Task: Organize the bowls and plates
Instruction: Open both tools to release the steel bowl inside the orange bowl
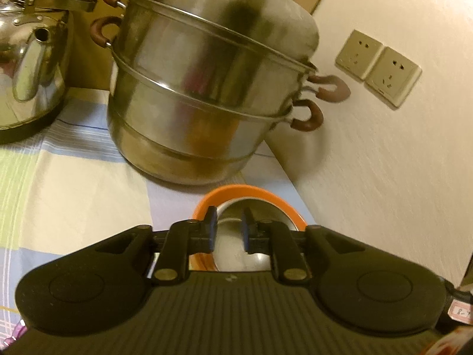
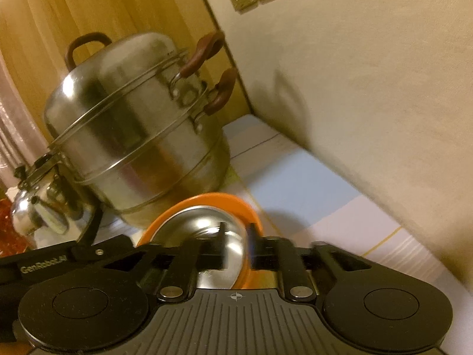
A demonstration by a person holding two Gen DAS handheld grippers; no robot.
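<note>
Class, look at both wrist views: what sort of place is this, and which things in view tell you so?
Probably a home kitchen corner or dining nook: a tiered stainless steel steamer pot and a shiny steel kettle stand on a pastel checked tablecloth, with beige wall sockets on the white wall.

An orange-rimmed plate is seen lying flat on the checked cloth just in front of the steel steamer pot. A shiny steel bowl is set inside it, upright.
</note>
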